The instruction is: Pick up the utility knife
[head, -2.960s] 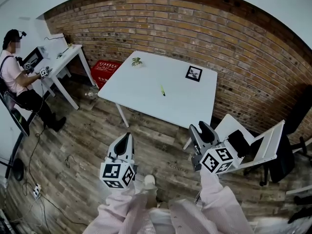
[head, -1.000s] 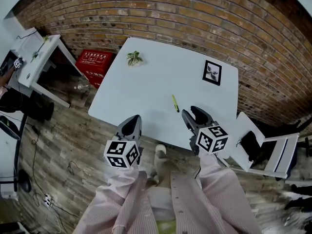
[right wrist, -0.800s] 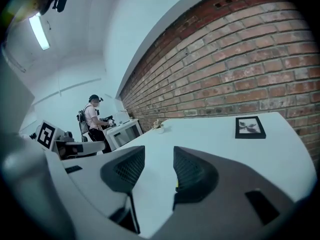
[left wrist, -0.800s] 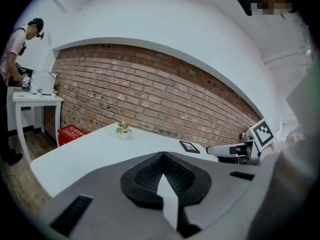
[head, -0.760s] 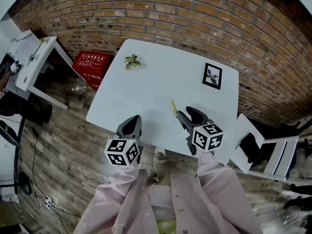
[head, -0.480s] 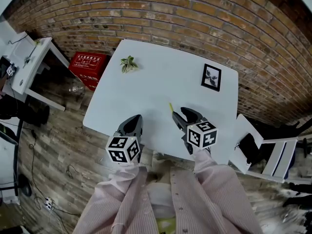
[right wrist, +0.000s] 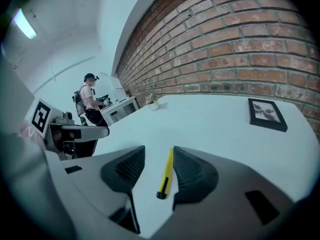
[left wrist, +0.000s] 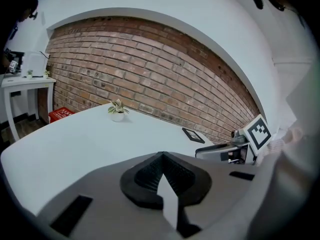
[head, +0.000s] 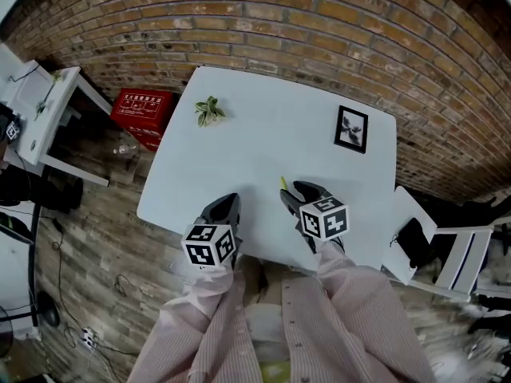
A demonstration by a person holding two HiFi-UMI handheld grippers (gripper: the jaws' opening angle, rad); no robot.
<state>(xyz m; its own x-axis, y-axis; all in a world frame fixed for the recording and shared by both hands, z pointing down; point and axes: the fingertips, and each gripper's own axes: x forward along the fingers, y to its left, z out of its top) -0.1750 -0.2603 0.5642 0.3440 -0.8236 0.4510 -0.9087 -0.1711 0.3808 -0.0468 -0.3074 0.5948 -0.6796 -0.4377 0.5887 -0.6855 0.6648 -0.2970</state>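
Observation:
The utility knife is slim and yellow with a black end, lying on the white table near its front edge. In the right gripper view the knife lies flat between the jaws, closer to the right-hand one, untouched. My right gripper is open and straddles it just above the tabletop. My left gripper hovers at the table's near edge, to the left of the knife, its jaws shut with nothing in them.
A small potted plant stands at the table's far left and a black picture frame lies at its far right. A red crate and a side desk stand left. A white chair is right. A person stands by the far desk.
The view has closed in on the table. My right gripper has moved forward and left until its open jaws bracket the knife. My left gripper has come up to the table's near edge.

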